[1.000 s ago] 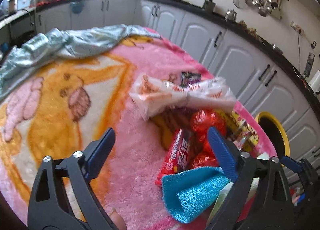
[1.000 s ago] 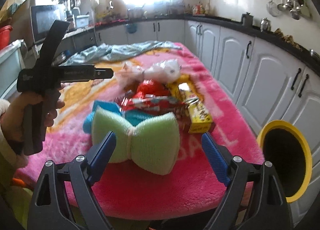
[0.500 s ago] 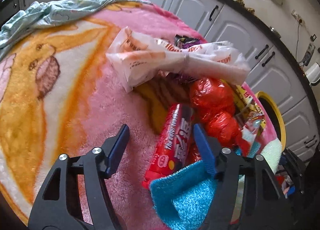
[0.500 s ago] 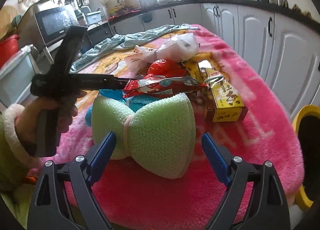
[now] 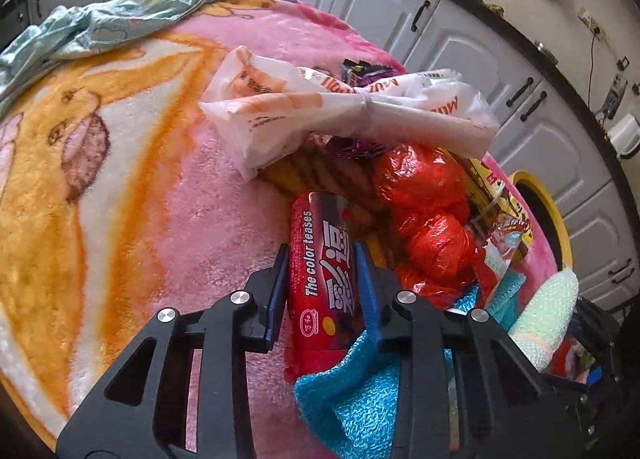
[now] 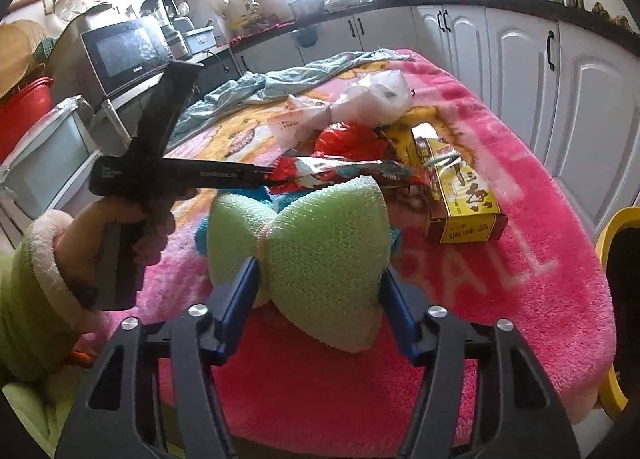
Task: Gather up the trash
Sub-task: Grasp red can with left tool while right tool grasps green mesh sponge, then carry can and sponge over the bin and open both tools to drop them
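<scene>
A pile of trash lies on a pink blanket [image 5: 208, 227]. My left gripper [image 5: 322, 279] is shut on a red snack wrapper [image 5: 324, 259] printed "The color teases". Beside it lie a crumpled red bag [image 5: 428, 219], a white tied plastic bag [image 5: 340, 111] and a blue cloth [image 5: 360, 391]. My right gripper [image 6: 318, 287] is shut on the right half of a green tied sponge [image 6: 320, 247]. In the right wrist view the left gripper [image 6: 260, 175] holds the red wrapper [image 6: 348, 171] above the sponge. A yellow box [image 6: 460, 187] lies to the right.
A yellow-rimmed bin [image 5: 544, 211] stands off the table's right edge, also in the right wrist view [image 6: 616, 227]. A teal cloth [image 5: 100, 27] is bunched at the far end. White cabinets [image 6: 560, 91] line the right wall.
My left gripper moved forward and closed on the red wrapper. My right gripper moved in and closed on the green sponge.
</scene>
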